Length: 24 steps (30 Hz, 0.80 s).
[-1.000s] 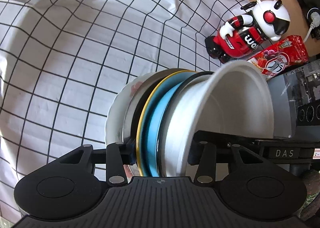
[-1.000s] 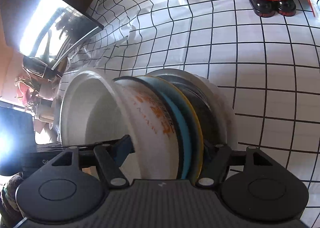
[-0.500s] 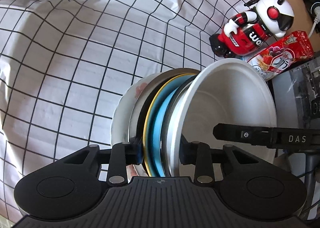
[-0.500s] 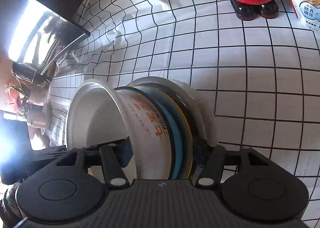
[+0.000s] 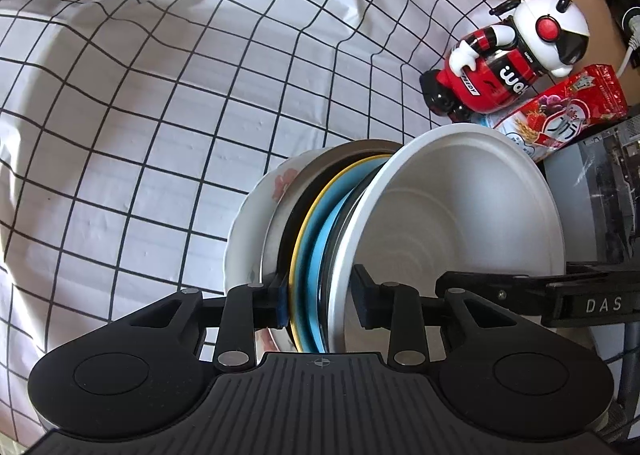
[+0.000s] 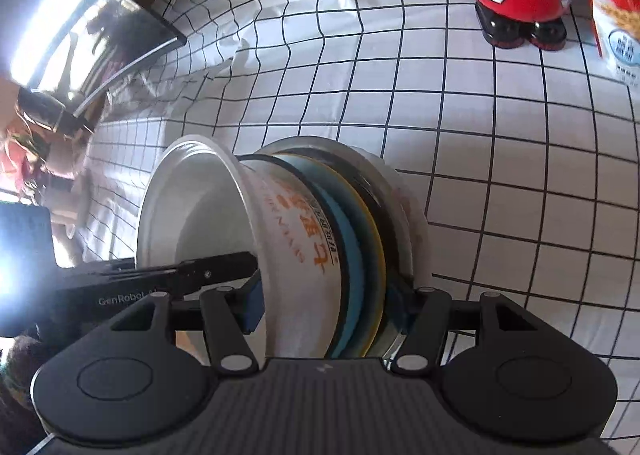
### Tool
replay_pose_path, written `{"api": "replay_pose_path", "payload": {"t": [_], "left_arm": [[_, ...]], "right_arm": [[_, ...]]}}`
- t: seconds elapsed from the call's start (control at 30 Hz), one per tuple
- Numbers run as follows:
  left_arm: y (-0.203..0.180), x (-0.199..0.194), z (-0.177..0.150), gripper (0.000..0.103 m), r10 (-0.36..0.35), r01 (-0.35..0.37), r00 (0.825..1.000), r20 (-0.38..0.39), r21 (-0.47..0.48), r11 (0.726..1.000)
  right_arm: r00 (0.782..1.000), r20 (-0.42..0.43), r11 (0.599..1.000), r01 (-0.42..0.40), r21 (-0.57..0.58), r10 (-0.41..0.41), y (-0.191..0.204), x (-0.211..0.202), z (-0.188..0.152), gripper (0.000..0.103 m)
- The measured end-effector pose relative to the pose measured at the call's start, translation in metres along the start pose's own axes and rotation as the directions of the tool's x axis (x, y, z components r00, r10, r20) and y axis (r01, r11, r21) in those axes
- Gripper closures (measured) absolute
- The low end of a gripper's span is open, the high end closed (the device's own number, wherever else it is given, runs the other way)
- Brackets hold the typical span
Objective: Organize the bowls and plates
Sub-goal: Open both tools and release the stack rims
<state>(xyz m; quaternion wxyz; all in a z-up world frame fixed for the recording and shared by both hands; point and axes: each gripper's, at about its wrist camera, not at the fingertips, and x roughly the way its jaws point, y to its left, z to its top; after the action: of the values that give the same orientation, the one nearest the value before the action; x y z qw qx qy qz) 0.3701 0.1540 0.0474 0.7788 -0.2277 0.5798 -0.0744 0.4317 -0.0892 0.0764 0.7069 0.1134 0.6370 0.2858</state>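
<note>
Between both pairs of fingers, a stack of dishes [image 5: 320, 239] stands on edge above the checked cloth [image 5: 160, 115] that covers the bench. Its white bowl [image 5: 460, 223] opens toward the right in the left wrist view and toward the left in the right wrist view [image 6: 200, 223]. Behind the bowl sit a blue plate with a yellow rim [image 5: 316, 231], dark and metal plates, and a white plate with a pink flower [image 5: 260, 223].

The left hand-held gripper [image 5: 320, 301] clamps part of the stack: one pad presses behind the yellow rim, the other inside the bowl. The right hand-held gripper [image 6: 328, 307] clamps the bowl and coloured plates from the opposite side.

Only the right view shows the orange lettering [image 6: 304, 223] on the bowl's outer wall, and a shiny dark panel [image 6: 80, 35] far left. Only the left view shows the flower and the whole toy robot [image 5: 512, 59], with a red snack packet [image 5: 560, 119] just beside it. Each view catches a finger of the other gripper at the bowl's mouth.
</note>
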Motion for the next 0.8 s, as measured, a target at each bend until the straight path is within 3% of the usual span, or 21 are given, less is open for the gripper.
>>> {"api": "replay_pose_path", "payload": {"t": [0.63,0.8], "left_arm": [[0.002,0.000,0.000,0.068,-0.008,0.009,1.000,0.028,-0.023,1.000],[0.002,-0.002,0.000,0.075,0.005,-0.004,0.999,0.049,-0.017,1.000]], "right_arm": [[0.995,-0.098,0.998,-0.021,0.062,0.027,-0.007,-0.012,0.007,0.044],[0.995,-0.093,0.999,0.032,0.024,-0.030,-0.004,-0.026,0.010,0.043]]}}
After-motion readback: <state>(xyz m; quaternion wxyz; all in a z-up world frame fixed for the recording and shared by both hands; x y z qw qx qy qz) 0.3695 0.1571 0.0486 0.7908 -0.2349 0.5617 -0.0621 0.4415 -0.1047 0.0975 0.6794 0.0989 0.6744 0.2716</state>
